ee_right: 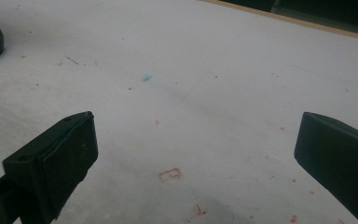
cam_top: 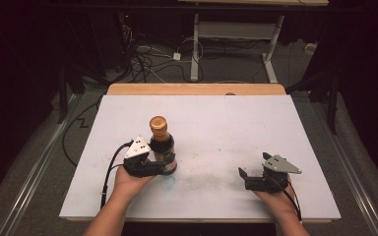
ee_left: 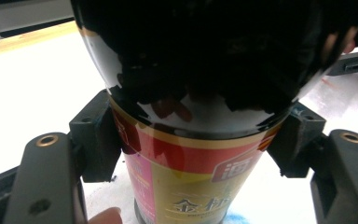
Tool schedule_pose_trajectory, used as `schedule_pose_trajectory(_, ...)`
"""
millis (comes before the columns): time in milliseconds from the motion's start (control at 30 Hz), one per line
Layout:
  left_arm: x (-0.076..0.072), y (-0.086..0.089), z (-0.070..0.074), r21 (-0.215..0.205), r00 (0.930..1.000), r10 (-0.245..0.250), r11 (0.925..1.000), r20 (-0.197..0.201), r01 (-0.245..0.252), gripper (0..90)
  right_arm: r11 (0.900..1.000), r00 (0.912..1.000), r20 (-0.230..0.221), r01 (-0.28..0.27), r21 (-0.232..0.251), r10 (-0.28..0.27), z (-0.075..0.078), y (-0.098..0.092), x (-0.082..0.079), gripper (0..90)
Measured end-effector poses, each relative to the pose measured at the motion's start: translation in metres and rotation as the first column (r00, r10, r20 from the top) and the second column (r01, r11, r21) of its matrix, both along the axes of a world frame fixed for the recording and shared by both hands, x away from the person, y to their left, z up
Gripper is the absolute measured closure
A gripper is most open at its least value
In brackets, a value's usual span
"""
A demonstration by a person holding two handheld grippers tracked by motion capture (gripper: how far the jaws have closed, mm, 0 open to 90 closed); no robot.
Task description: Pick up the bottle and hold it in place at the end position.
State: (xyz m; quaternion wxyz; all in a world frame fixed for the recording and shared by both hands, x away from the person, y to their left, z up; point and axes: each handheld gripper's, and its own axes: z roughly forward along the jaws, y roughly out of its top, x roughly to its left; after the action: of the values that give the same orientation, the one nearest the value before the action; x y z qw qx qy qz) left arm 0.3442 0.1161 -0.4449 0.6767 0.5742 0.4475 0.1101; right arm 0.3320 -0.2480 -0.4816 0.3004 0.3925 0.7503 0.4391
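The white table top [cam_top: 236,128], marked with faint red and blue smudges, lies on a wooden board [cam_top: 197,89] whose pale edge shows along its far side. Beyond that edge the grey floor [cam_top: 236,71] carries a tangle of cables [cam_top: 145,61] and the white metal legs of a desk frame [cam_top: 236,39], while black drapes [cam_top: 24,59] darken the room to either side of the table. Light falls mainly on the table top, and the surroundings stay dim.
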Motion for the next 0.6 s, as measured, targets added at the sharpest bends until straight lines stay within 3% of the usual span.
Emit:
schedule_pose_trajectory(267, -0.0001, -0.0011, 0.0001, -0.004, 0.9999, 0.013, 0.9999, 0.006, -0.013, 28.5, 1.000, 1.0000, 0.003, -0.004, 0.000, 0.004, 0.0000, -0.0001, -0.0002, 0.1)
schedule_pose_trajectory(600, 0.0050, -0.0006, 0.0049, -0.044, 0.9993, 0.036, 0.9984, -0.006, -0.036, 28.9, 1.000, 0.9999, 0.009, -0.007, 0.006, 0.007, 0.0002, -0.0007, -0.0009, 0.0)
